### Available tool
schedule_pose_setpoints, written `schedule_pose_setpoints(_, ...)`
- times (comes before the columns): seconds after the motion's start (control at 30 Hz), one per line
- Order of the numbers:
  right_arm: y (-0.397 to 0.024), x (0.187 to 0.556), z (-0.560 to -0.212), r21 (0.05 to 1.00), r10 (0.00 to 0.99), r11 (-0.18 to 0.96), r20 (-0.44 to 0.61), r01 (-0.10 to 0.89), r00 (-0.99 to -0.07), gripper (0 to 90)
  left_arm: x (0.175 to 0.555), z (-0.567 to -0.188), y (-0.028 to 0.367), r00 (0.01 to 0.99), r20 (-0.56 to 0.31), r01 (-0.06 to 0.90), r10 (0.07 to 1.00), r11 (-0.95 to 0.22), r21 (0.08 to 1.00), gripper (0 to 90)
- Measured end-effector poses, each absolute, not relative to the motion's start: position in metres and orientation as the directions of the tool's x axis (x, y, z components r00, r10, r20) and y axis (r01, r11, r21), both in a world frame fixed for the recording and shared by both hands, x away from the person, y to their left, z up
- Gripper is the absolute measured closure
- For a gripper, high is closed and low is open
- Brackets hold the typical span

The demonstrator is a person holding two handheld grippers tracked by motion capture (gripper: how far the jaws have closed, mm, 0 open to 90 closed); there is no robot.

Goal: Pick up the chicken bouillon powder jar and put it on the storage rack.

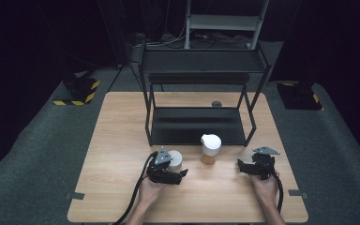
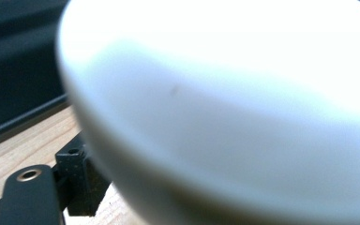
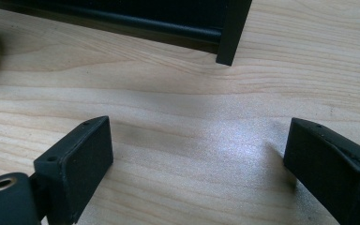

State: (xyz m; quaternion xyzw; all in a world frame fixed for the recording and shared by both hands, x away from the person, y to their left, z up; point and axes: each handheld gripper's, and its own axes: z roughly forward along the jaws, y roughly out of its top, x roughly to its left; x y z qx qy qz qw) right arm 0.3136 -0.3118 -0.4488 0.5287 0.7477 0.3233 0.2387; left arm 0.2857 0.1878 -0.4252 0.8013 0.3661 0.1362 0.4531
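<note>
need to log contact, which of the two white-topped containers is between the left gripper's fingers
The short white cylindrical container, at the left gripper. The taller clear jar with a white lid and amber contents stands apart to its right, untouched.

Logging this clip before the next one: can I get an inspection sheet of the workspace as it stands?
Surface: wooden table, bare around the hands.
Job's things: white cup at the left gripper, seen close and blurred in the left gripper view; grip not confirmed. White-lidded jar with amber contents stands upright in front of the black rack.
Clutter: small dark round thing behind the rack.
Grippers: right gripper open over bare wood.
Cables: one trails from each gripper.
Surroundings: dark floor, hazard-striped bases.
</note>
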Motion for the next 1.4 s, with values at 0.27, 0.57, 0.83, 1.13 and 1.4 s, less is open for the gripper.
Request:
schedule_pose_setpoints(0.27, -0.312, 0.314, -0.449, 0.736, 0.945, 0.233, -0.016, 0.635, -0.328, 7.6, 0.286, -0.424, 0.182, 0.687, -0.107, 0.455, 0.718, -0.311, 0.834, 21.8)
schedule_pose_setpoints(0.57, -0.312, 0.314, -0.449, 0.736, 0.945, 0.233, -0.016, 0.636, -0.327, 7.6, 0.285, -0.425, 0.180, 0.678, -0.093, 0.444, 0.729, -0.306, 0.842, 29.0)
schedule_pose_setpoints(0.83, -0.312, 0.314, -0.449, 0.736, 0.945, 0.233, -0.016, 0.636, -0.327, 7.5, 0.276, -0.428, 0.173, 0.675, -0.020, 0.394, 0.738, -0.337, 0.855, 34.4)
schedule_pose_setpoints(1.13, -0.312, 0.314, -0.449, 0.736, 0.945, 0.232, -0.015, 0.636, -0.326, 7.5, 0.273, -0.423, 0.171, 0.679, 0.000, 0.382, 0.734, -0.354, 0.854, 35.1)
schedule_pose_setpoints(1.4, -0.312, 0.314, -0.449, 0.736, 0.945, 0.232, -0.016, 0.636, -0.326, 7.5, 0.281, -0.404, 0.180, 0.696, -0.031, 0.389, 0.717, -0.340, 0.857, 35.3)
